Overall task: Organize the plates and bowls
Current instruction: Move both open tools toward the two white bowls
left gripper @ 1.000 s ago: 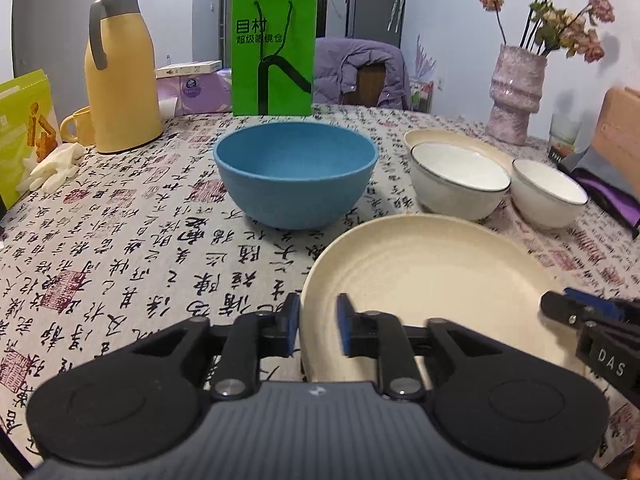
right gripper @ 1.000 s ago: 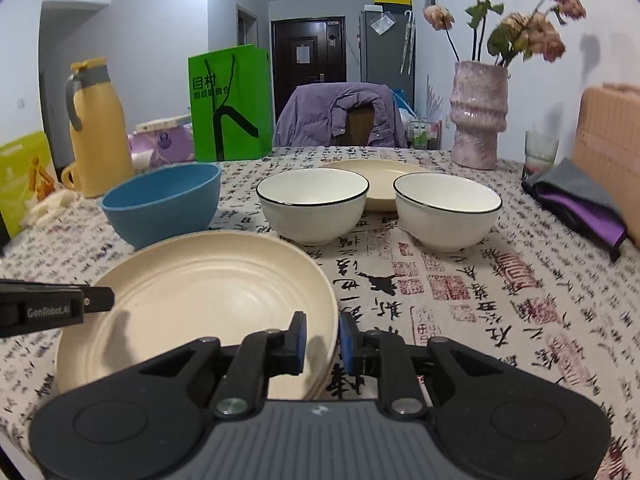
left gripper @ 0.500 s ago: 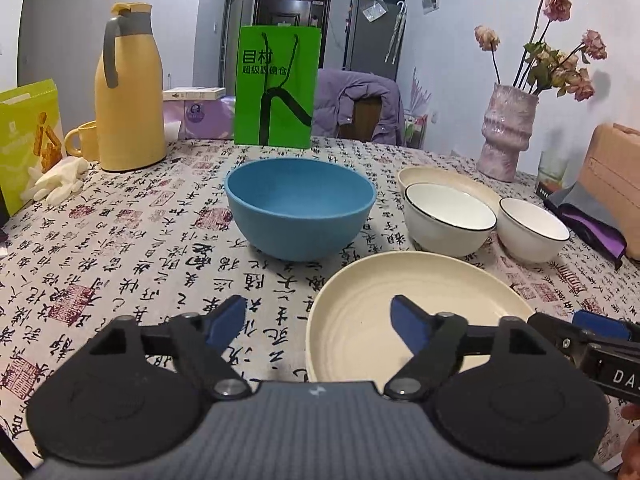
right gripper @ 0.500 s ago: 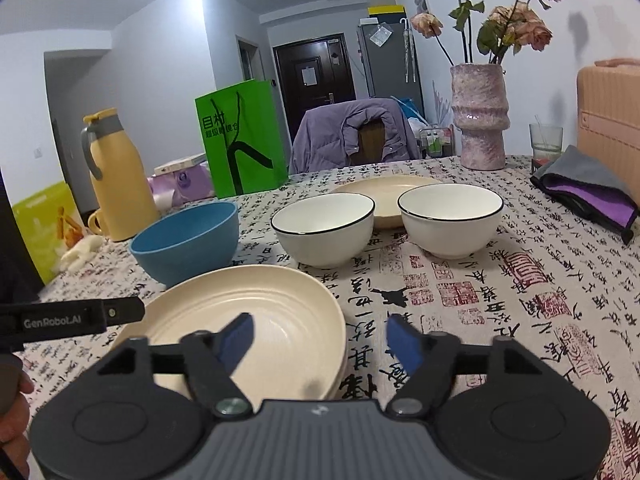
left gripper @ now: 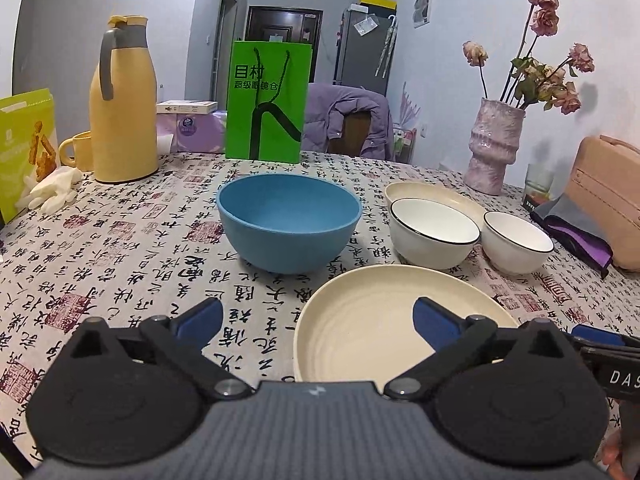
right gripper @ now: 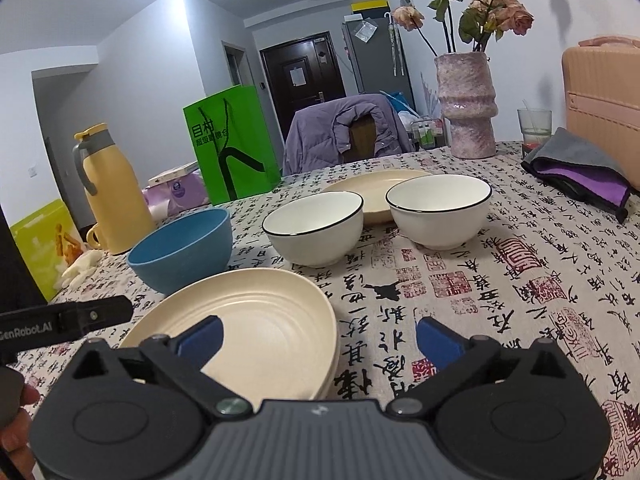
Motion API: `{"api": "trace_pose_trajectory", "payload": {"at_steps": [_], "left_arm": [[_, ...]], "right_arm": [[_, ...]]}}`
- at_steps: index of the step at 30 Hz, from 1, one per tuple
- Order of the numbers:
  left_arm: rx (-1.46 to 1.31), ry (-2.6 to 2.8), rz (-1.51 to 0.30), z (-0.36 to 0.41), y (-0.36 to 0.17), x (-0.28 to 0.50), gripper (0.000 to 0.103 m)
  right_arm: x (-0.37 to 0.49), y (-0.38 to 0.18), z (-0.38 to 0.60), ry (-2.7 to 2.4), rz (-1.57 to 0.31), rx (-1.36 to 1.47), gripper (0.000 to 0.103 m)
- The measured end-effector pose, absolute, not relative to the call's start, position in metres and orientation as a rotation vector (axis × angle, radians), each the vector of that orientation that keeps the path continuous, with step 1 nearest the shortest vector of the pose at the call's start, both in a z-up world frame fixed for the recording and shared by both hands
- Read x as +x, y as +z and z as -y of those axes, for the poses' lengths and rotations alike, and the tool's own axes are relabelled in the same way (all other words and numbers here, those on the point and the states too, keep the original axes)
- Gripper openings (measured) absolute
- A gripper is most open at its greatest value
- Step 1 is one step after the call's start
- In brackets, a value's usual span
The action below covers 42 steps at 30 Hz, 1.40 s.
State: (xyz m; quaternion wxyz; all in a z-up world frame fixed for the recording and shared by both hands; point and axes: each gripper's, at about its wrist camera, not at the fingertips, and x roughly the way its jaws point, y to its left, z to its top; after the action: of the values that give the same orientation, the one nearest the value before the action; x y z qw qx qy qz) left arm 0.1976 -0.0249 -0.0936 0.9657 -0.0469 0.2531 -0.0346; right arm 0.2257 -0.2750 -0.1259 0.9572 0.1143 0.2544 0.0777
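The left gripper has just been opening and its jaws now stand wide, with nothing pressed between the blue pads; the left rim of the near cream plate lies below the gap. The right gripper has likewise just been opening to a wide spread, holding nothing, with the right rim of the same plate under its gap. The plate rests flat on the patterned tablecloth at the near edge. The blue bowl stands just beyond it to the left. Two white bowls stand side by side to the right, apart from each other. A second cream plate lies behind them, partly hidden. A yellow jug and a green bag stand at the far left; a vase stands at the far right.
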Motion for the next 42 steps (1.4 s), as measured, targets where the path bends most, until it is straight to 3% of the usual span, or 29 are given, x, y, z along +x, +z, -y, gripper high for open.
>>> {"api": "trace_pose_trajectory", "payload": {"at_steps": [42], "left_arm": [[-0.101,-0.081,-0.464,0.033,-0.074,0.215,0.103]], "right_arm": [[0.239,-0.108,0.297,0.146,-0.463,0.237,0.103]]}}
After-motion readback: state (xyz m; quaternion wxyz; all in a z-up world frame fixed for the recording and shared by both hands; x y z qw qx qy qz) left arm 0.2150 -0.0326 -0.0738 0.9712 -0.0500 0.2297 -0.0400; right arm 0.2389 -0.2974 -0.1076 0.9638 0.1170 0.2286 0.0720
